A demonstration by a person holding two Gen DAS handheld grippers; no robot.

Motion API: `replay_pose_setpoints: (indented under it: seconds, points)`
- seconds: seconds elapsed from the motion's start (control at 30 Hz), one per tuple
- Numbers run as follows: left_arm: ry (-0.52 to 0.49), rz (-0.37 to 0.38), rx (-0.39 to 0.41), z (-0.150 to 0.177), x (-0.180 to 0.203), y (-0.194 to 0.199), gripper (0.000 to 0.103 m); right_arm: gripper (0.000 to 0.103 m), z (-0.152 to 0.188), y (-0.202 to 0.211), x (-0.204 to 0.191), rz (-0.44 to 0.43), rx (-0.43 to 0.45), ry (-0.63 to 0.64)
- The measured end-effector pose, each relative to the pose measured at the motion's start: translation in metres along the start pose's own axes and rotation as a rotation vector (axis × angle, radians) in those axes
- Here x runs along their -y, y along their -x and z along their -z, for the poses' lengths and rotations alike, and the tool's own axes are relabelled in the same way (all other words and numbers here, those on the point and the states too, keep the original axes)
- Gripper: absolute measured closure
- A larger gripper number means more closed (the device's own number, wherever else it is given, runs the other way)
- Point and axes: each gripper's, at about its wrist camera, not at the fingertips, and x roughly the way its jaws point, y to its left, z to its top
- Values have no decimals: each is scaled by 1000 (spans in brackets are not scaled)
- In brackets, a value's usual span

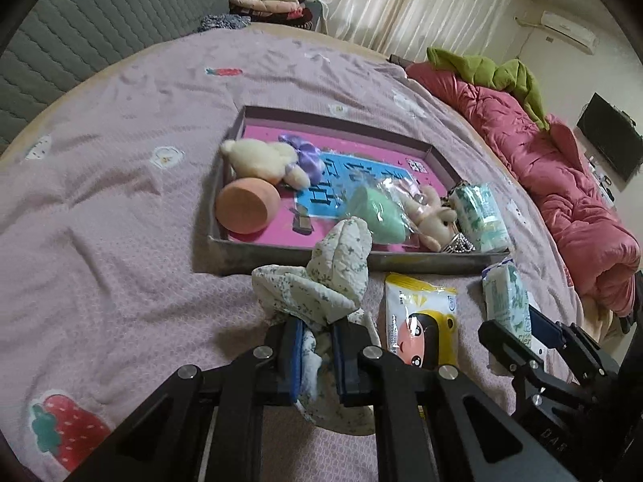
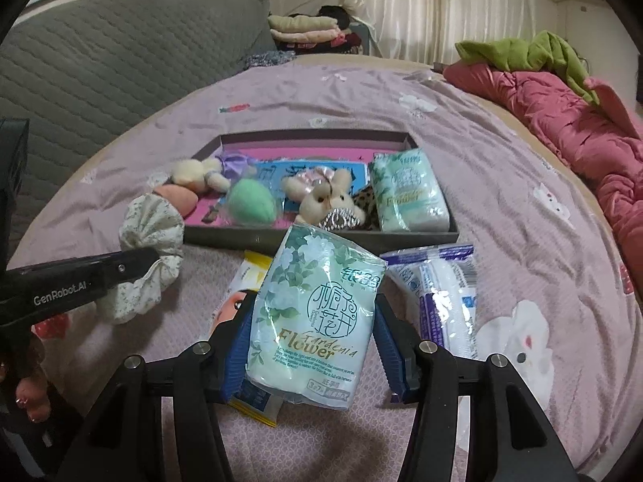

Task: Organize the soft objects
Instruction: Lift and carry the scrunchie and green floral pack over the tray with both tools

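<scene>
The pale floral-print fabric scrunchie (image 1: 321,281) is pinched in the left gripper (image 1: 317,355), whose blue pads are squeezed narrow on a bunched fold of it. The ruffled ring rises from the jaws toward the far side, its long axis running near to far, the top lobe leaning over the near wall of the shallow dark cardboard tray (image 1: 422,260). A loose tail of the cloth hangs below the pads over the mauve patterned bedspread (image 1: 120,209).

The right gripper (image 2: 313,345) clamps a soft pale-green tissue pack printed with white flowers (image 2: 317,313), its pads pressing the pack's two sides. The pack stands lengthwise, its long axis pointing away toward the tray, raised off the bed.

On the bed beneath and beside it lie a yellow-and-white wet-wipe pack with a cartoon face (image 1: 422,321) and, to the right, a clear purple-printed bag of cotton pads (image 2: 438,293).

The tray lies just beyond both grippers and already holds an orange egg-shaped sponge (image 1: 245,209) at its near left, a cream plush bear (image 1: 261,156), a green egg-shaped sponge in clear wrap (image 1: 373,213), a small beige plush rabbit (image 2: 321,197) and a second green tissue pack (image 2: 410,193) at the right end. A crumpled pink quilt (image 1: 562,201) lies at the far right.
</scene>
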Motion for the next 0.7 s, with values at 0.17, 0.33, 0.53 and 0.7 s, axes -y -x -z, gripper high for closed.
replay_pose_setpoints:
  seconds: [0.17, 0.33, 0.53, 0.7]
  points:
    - [9, -4, 15, -2, -2, 6, 91, 46, -5, 8, -1, 4, 21, 5]
    - [11, -8, 27, -3, -4, 11, 91, 46, -11, 15, 2, -2, 31, -23]
    - [26, -3, 43, -6, -8, 16, 91, 46, -16, 22, 5, 12, 42, -32]
    - [17, -11, 64, -9, -8, 23, 91, 46, -21, 32, 9, 20, 66, -42]
